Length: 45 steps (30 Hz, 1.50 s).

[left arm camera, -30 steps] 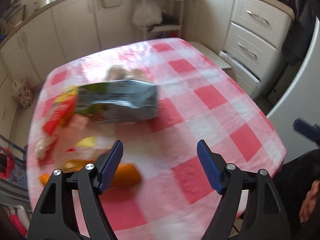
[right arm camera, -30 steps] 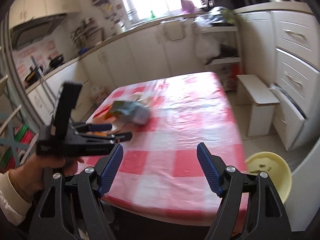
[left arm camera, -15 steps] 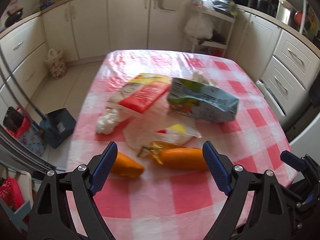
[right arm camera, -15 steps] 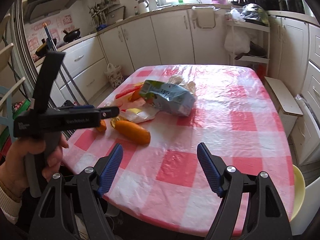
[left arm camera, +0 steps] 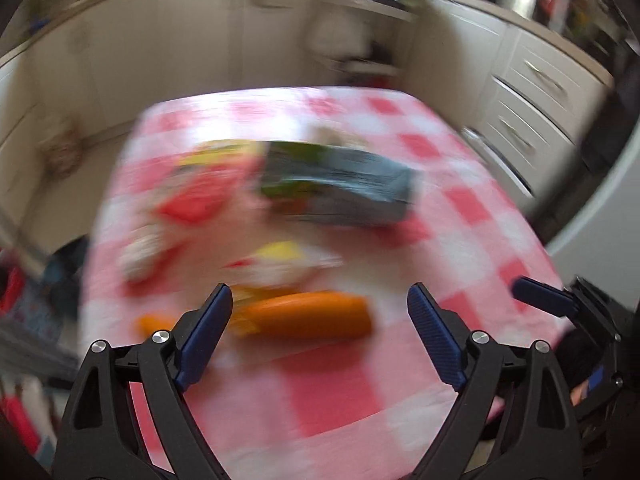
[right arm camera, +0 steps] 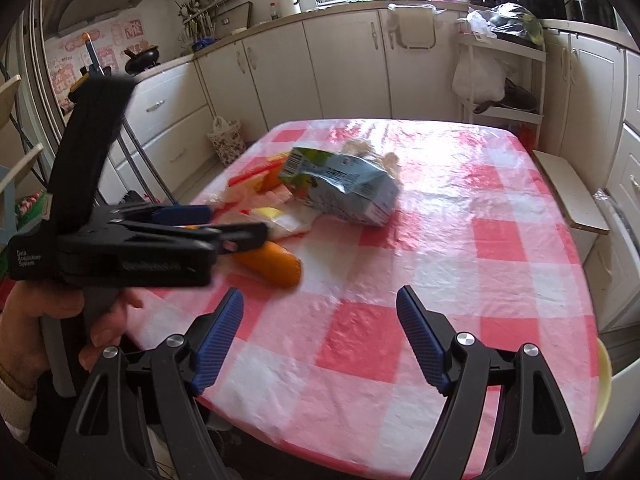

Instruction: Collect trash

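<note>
A table (right arm camera: 500,300) under a pink-and-white checked plastic cloth carries a cluster of litter towards its far left side: a crumpled blue-green carton (right arm camera: 344,190), an orange wrapper (right arm camera: 272,262) nearest the front edge, a white-and-yellow wrapper (right arm camera: 280,218) between them, and a red-and-yellow packet (left arm camera: 196,196) behind.

A table covered with a glossy red-and-white checked plastic cloth (right arm camera: 460,240) stands in the middle of a kitchen. Behind its far edge runs a row of cream base cabinets (right arm camera: 340,68) under a pale worktop. On that worktop, to the table's far left, stands a white kettle (right arm camera: 289,1), and farther left a black pot (right arm camera: 142,58). Right of the far edge is a white open shelf rack (right arm camera: 508,80) with a white plastic bag (right arm camera: 476,76) hanging on it. On the floor beside the table's far left corner sits a small floral bag (right arm camera: 226,142). Just beside the table's right edge stands a low white stool (right arm camera: 568,196).
</note>
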{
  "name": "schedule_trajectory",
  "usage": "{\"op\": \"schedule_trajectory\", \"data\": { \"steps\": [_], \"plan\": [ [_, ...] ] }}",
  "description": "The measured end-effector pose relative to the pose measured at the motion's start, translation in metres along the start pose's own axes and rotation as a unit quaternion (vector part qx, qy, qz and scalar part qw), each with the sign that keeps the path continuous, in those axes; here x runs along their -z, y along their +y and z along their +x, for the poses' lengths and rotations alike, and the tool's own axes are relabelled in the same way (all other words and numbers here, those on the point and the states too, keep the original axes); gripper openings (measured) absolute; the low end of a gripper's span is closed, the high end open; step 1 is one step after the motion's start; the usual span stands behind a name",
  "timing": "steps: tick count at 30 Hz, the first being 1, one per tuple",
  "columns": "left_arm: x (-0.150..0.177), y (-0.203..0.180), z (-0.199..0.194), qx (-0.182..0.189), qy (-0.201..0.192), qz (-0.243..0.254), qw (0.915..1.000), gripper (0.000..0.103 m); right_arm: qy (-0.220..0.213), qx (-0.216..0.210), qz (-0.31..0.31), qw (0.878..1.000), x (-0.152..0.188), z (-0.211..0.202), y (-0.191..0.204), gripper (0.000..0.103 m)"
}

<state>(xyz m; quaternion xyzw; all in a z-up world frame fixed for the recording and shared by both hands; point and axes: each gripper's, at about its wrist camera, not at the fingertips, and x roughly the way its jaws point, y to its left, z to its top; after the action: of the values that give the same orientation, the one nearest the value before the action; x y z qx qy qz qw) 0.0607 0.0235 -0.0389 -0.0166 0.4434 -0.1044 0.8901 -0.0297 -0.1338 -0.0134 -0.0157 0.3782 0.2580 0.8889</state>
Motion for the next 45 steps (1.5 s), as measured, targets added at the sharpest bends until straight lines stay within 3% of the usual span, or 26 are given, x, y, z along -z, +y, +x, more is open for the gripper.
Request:
{"op": "schedule_trajectory", "data": {
  "steps": [2, 5, 11, 12, 15, 27, 39, 45],
  "plan": [
    [-0.010, -0.023, 0.024, 0.008, 0.027, 0.037, 0.9989, 0.086, 0.006, 0.011, 0.000, 1.000, 0.002, -0.002, -0.008, 0.076],
    [-0.020, -0.040, 0.061, 0.021, 0.063, 0.039, 0.9970, 0.086, 0.018, 0.020, 0.028, 0.999, 0.006, -0.003, -0.029, 0.076],
    [-0.048, -0.054, 0.102, -0.036, 0.066, 0.071, 0.9947, 0.097, 0.015, 0.011, 0.105, 0.994, 0.008, -0.012, -0.069, 0.076],
    [-0.052, -0.053, 0.107, -0.026, 0.055, 0.079, 0.9950, 0.097, 0.014, 0.010, 0.110, 0.994, 0.007, -0.012, -0.072, 0.076],
    [-0.056, -0.047, 0.110, -0.013, 0.033, 0.091, 0.9952, 0.097, 0.013, 0.005, 0.110, 0.994, 0.005, -0.011, -0.070, 0.076],
    [-0.057, -0.046, 0.111, -0.015, 0.033, 0.093, 0.9950, 0.097, 0.018, -0.004, 0.087, 0.996, -0.004, 0.001, -0.050, 0.078],
    [-0.056, -0.046, 0.111, -0.015, 0.033, 0.093, 0.9950, 0.097, -0.020, 0.011, 0.035, 0.999, -0.005, -0.009, -0.019, 0.079],
    [-0.056, -0.046, 0.111, -0.015, 0.033, 0.093, 0.9950, 0.097, -0.018, 0.020, 0.006, 1.000, 0.003, -0.013, -0.008, 0.081]
  ]
}}
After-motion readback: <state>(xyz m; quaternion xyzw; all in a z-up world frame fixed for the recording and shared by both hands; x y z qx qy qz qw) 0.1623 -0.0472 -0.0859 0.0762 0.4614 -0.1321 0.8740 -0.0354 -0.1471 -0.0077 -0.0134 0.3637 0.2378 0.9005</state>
